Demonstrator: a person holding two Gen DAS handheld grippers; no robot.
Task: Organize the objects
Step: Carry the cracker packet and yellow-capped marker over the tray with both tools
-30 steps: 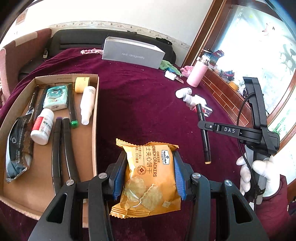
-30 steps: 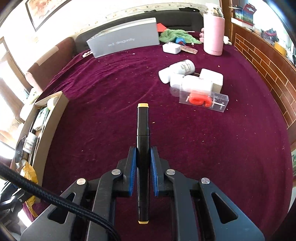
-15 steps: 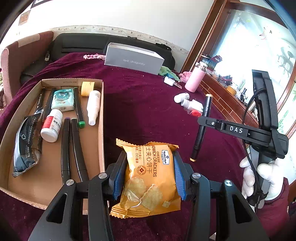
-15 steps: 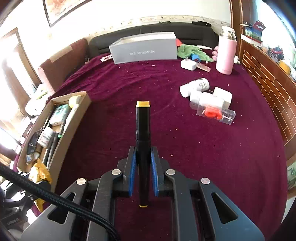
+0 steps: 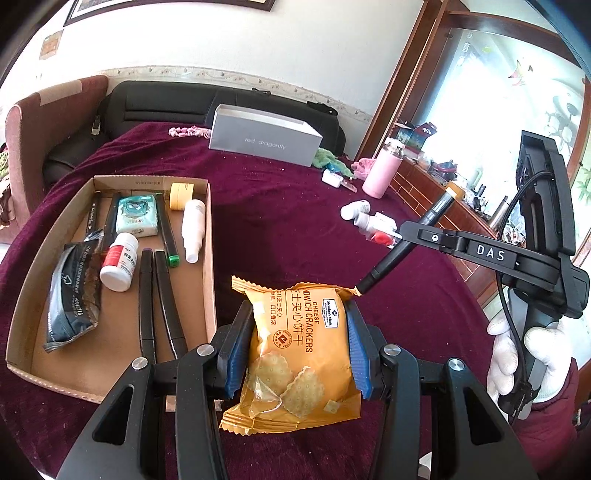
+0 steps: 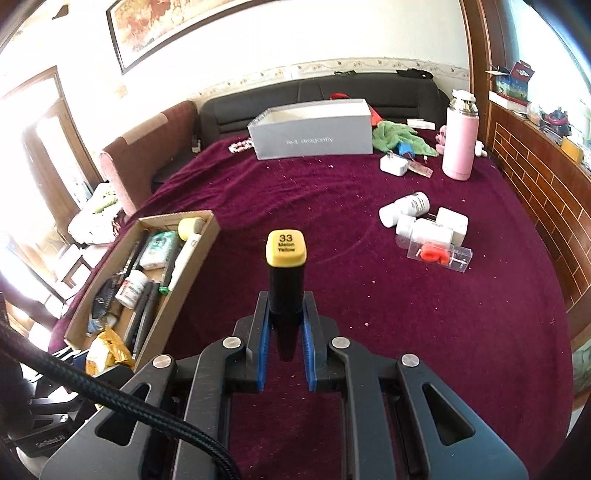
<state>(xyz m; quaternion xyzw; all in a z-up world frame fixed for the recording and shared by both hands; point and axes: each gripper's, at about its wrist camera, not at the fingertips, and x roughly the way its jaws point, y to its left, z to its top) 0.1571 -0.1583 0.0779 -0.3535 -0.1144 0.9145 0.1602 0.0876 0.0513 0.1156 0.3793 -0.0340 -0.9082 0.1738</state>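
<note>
Left wrist view: cardboard box (image 5: 208, 236) holds markers (image 5: 147, 295), pill bottle (image 5: 120, 261), tissues (image 5: 135, 216).

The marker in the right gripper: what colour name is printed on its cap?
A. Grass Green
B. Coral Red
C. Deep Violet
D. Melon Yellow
D. In the right wrist view, the yellow cap of the marker, which the right gripper holds between its blue pads, reads "33 Melon Yellow".

You're over a maroon velvet cloth (image 6: 332, 192), black sofa (image 6: 369, 88) behind, framed painting (image 6: 221, 33) on white wall, sunlit window (image 5: 517, 92) right.
</note>
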